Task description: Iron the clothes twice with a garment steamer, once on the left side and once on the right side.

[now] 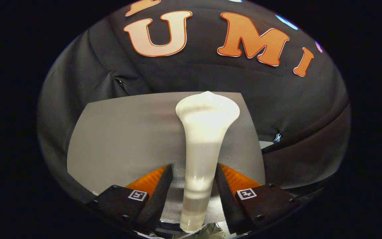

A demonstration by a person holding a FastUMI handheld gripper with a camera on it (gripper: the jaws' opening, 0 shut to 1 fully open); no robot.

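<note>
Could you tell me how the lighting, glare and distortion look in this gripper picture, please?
Gripper view: bright glare washes out the steamer head; the grey cloth is evenly lit, darker under the handle; fisheye bends the cloth's edges and the wall; the handle's near end is soft. The gripper holds the handle between its fingers.

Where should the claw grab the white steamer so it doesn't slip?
Grab the steamer on its slim, straight handle, not the wide flared head, with one finger coming in from each side. The handle fits between the fingers, and the head points away toward the grey cloth. The claw already sits that way, with both fingers looking pressed against the handle.
</note>
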